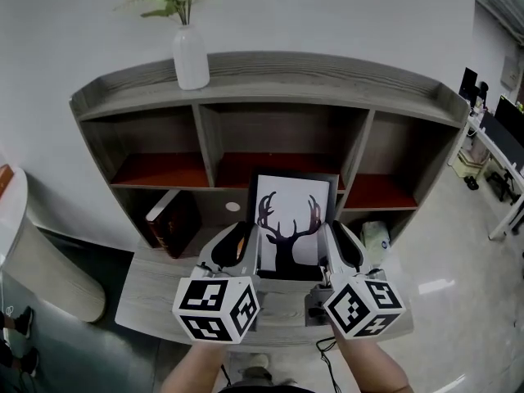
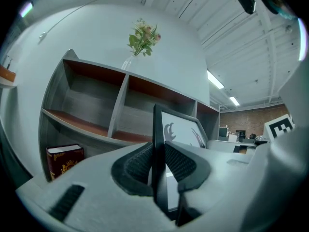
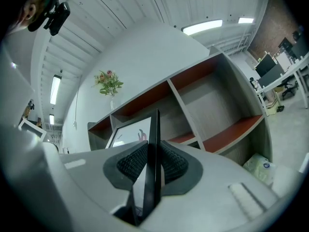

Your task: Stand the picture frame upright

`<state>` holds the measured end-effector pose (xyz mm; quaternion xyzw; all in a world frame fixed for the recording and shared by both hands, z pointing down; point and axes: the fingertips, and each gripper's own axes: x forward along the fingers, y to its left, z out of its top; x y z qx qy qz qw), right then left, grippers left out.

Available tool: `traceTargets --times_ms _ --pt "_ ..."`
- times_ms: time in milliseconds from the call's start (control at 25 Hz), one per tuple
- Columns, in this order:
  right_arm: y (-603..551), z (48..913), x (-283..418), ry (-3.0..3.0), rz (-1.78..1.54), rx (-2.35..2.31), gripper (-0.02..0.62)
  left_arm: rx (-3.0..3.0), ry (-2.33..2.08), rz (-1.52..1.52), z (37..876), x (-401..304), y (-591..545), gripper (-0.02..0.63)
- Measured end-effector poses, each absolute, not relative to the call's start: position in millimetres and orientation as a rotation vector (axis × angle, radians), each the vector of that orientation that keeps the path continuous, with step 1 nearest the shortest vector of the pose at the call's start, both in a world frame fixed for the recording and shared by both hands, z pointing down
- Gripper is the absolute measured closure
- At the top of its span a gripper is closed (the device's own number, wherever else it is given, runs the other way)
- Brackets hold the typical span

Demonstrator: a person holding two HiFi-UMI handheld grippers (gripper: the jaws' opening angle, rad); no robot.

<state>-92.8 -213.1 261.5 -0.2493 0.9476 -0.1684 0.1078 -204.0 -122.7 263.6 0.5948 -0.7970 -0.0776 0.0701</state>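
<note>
A black picture frame [image 1: 291, 223] with a deer-antler print on white is held up off the desk, tilted back toward the shelf unit. My left gripper [image 1: 243, 248] is shut on its left edge, and my right gripper [image 1: 336, 248] is shut on its right edge. In the left gripper view the frame [image 2: 158, 153] stands edge-on between the ribbed pads [image 2: 137, 166], which press on both sides. The right gripper view shows the same frame edge [image 3: 153, 168] pinched between its pads [image 3: 171, 163].
A grey wooden shelf unit [image 1: 270, 76] with red-lined compartments stands behind the desk [image 1: 151, 289]. A white vase [image 1: 191, 56] of flowers is on top. A dark red book [image 1: 172, 219] leans in the lower left compartment. A pale packet [image 1: 377, 237] lies at lower right.
</note>
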Motion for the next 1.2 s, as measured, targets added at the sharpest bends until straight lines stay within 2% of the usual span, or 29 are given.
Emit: traceTargets --times_ms 1200 --pt "-260 202 -152 2.698 -0.311 -0.826 0.525 1.988 -2.388 -0.340 212 -265 -174 0.531"
